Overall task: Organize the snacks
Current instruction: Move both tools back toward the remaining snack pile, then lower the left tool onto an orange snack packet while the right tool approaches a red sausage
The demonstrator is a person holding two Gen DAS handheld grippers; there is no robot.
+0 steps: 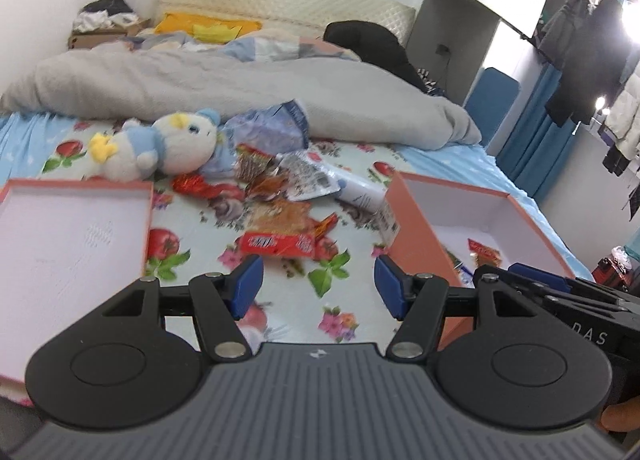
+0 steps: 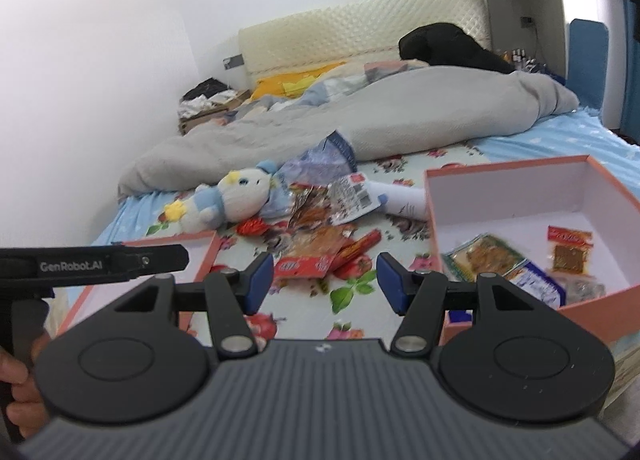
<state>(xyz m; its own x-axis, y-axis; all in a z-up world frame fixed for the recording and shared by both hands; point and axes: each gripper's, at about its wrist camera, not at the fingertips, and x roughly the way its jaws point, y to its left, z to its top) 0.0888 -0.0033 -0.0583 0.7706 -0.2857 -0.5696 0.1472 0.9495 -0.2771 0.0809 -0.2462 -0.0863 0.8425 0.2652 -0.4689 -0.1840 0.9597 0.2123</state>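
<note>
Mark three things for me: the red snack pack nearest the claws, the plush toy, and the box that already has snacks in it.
red snack pack (image 1: 276, 244): left wrist view, middle of wrapper.
plush toy (image 1: 186, 140): left wrist view, white face.
box (image 2: 504, 196): right wrist view, bare inner back wall.

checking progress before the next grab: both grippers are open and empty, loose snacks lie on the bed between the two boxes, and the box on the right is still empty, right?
Not quite. The box on the right is not empty: the right wrist view shows several snack packets inside. The rest holds: left gripper and right gripper are open and empty, and loose snacks lie between the boxes.
</note>
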